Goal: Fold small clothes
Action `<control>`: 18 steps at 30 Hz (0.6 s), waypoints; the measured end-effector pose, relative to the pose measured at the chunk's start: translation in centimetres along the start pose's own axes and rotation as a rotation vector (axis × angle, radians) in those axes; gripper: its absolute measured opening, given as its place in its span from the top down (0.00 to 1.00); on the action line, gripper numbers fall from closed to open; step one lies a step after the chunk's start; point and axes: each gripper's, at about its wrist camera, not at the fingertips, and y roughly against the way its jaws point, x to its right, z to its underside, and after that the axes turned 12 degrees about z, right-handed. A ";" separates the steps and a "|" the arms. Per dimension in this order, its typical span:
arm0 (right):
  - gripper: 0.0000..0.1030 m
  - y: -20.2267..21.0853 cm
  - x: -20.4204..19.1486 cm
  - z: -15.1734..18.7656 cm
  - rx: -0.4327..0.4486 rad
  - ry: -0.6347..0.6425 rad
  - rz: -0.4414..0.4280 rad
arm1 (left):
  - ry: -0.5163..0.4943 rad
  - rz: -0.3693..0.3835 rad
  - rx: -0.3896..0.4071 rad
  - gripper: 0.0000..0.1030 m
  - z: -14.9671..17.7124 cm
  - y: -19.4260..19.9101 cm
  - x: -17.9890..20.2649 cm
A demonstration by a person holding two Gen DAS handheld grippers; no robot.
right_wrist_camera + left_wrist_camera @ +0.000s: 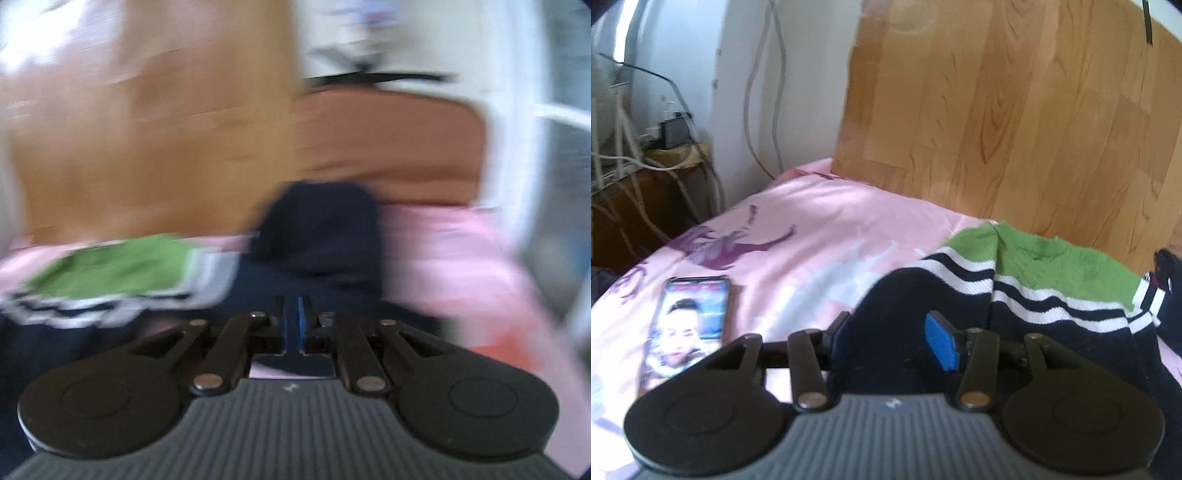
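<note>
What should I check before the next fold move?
1. Left gripper open, over the garment's dark part: ok.
2. Left pads pressing on cloth: not ok.
3. Right gripper nearly shut, dark cloth just ahead: ok.
4. Cloth actually pinched on the right: cannot tell, view blurred.
5. Phone beside the garment, apart from it: ok.
6. Garment lying flat on the sheet: cannot tell.

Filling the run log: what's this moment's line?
left tool open over dark socks | right tool shut on dark fabric | phone on pink sheet
</note>
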 end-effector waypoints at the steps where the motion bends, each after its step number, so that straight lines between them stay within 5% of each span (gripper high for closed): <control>1: 0.89 -0.4 -2.2 -0.2 -0.025 0.021 -0.082 | 0.003 -0.002 0.011 0.55 0.2 0.9 -0.3; 6: 0.88 -2.1 -14.1 -0.1 -0.166 0.076 -0.483 | 0.019 0.064 0.003 0.50 2.6 4.5 -1.5; 9: 0.85 -4.3 -21.2 -0.6 -0.269 0.070 -0.639 | 0.000 0.112 -0.042 0.50 5.0 5.3 -1.2; 13: 0.57 -8.1 -29.0 -1.7 -0.340 0.089 -0.660 | -0.027 0.100 -0.069 0.37 7.5 5.6 -0.9; 16: 0.57 -11.3 -33.1 -2.5 -0.378 0.103 -0.580 | -0.025 0.084 -0.080 0.29 8.6 5.6 -1.5; 18: 0.57 -13.5 -34.9 -2.6 -0.415 0.111 -0.537 | -0.037 0.079 -0.082 0.35 9.0 5.3 -1.9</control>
